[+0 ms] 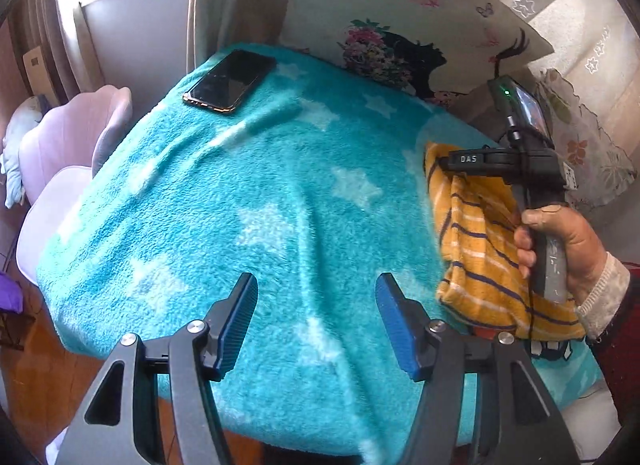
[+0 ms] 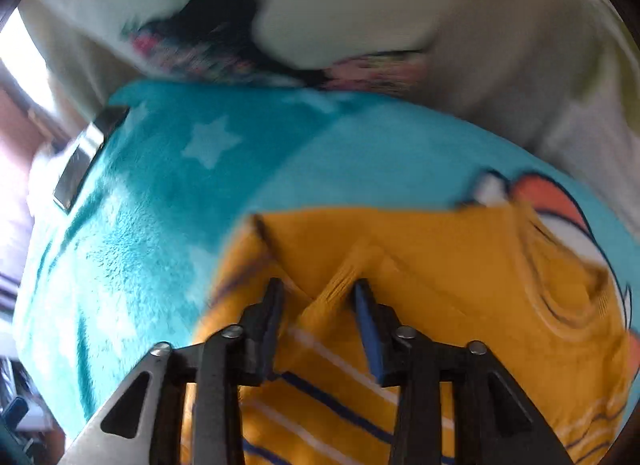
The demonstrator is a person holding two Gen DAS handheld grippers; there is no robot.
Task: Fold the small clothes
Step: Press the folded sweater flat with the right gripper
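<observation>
The yellow striped garment (image 1: 484, 241) is seen bunched on a teal blanket (image 1: 248, 201) that covers the work surface, and everything else is placed from it. The left gripper (image 1: 316, 321) hangs over bare blanket well to the garment's left, its jaws parted with nothing between them. The right gripper (image 2: 318, 325) is poised directly above the garment, jaws apart astride a raised fold of cloth; whether the pads press on it cannot be told, though a gap seems to show on each side. A hand (image 1: 568, 249) is seen on that gripper's handle. The step is judged to be the first pick-up: the garment is not yet spread flat. An edge must next be pinched by each gripper and the cloth drawn out flat before any fold. A phone (image 1: 230, 81) lies far beyond the garment, at the blanket's far left corner, a printed cushion (image 1: 400, 25) stands behind the blanket, and a pale chair (image 1: 76, 137) is set off its left side.
</observation>
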